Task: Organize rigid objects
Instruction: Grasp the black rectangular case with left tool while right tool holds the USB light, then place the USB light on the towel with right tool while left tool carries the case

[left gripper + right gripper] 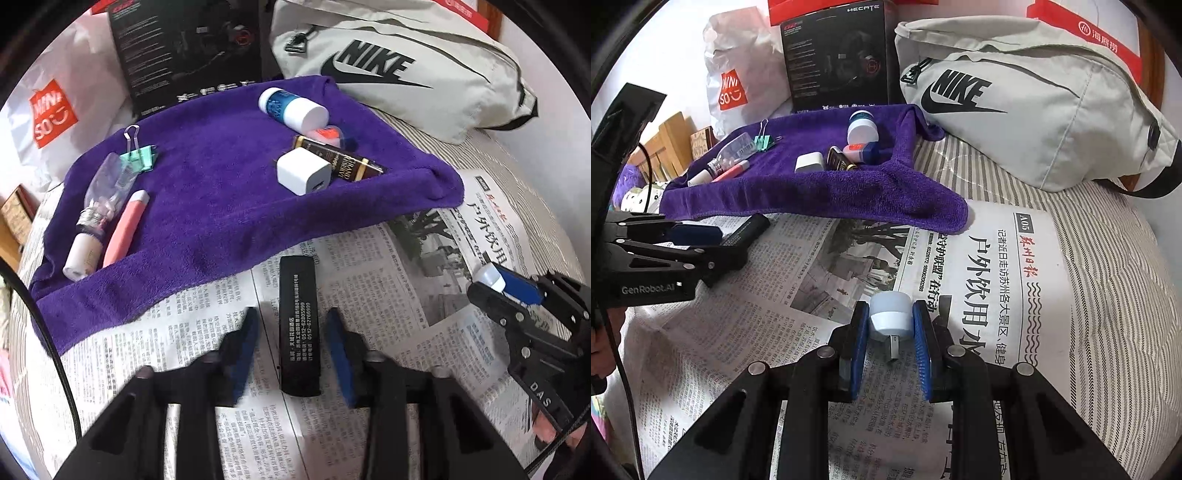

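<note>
Charger (303, 172) on towel (229, 206), before bottle (293, 109)

Your left gripper (291, 325) points steeply down, its blue pads (245, 347) standing apart on either side of a gap, touching nothing. Your right gripper (891, 325) tilts down too, its pads (921, 343) pressed onto what it holds.

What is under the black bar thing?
Newspaper lies under the black bar, spread over a striped bed cover. The print right beneath the bar is hidden by it.
</note>
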`<state>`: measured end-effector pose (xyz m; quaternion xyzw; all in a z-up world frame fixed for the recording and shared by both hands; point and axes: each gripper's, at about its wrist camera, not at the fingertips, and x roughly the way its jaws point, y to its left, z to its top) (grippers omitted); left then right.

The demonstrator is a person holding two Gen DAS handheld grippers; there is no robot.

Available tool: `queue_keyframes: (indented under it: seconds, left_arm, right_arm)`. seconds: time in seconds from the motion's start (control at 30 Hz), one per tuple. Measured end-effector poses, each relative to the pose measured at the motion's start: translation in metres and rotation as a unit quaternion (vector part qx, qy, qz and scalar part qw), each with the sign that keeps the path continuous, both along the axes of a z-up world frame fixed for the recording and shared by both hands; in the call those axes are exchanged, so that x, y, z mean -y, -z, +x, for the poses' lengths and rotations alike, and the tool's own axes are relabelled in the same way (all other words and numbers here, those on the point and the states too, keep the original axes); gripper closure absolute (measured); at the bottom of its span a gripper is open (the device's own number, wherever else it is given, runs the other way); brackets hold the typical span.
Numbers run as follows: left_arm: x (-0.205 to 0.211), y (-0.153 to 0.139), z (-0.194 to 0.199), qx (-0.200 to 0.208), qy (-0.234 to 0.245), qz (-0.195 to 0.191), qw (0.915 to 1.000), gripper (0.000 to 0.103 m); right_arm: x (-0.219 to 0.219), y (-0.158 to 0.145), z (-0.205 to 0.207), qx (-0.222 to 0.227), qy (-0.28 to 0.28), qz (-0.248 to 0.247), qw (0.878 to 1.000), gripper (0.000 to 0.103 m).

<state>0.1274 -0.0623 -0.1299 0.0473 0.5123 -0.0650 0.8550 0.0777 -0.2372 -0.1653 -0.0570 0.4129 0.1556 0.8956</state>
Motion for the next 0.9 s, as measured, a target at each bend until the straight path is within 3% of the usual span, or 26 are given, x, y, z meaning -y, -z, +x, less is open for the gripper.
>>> queue_keyframes:
  seconds: [0.17,0.37,0.53,0.9]
  left_arm:
    - [0.007,0.000,-0.007,0.012,0.007,0.023,0.9996,0.082]
    - [0.001,0.000,-0.004,0.003,0.005,-0.002,1.0000,0.082]
    - [0.001,-0.001,-0.005,0.007,0.008,-0.002,0.9999,0.082]
    - [0.000,0.001,-0.019,0.057,0.013,-0.015,0.9981,0.082]
  right_arm:
    - [0.001,0.000,0.000,-0.001,0.000,0.005,1.000,0.078]
    - [0.000,0.000,0.000,0.002,0.000,-0.005,1.000,0.079]
    - [-0.001,0.000,0.000,0.001,0.000,-0.004,1.000,0.079]
    - [-0.001,0.000,0.000,0.001,0.000,-0.005,1.000,0.078]
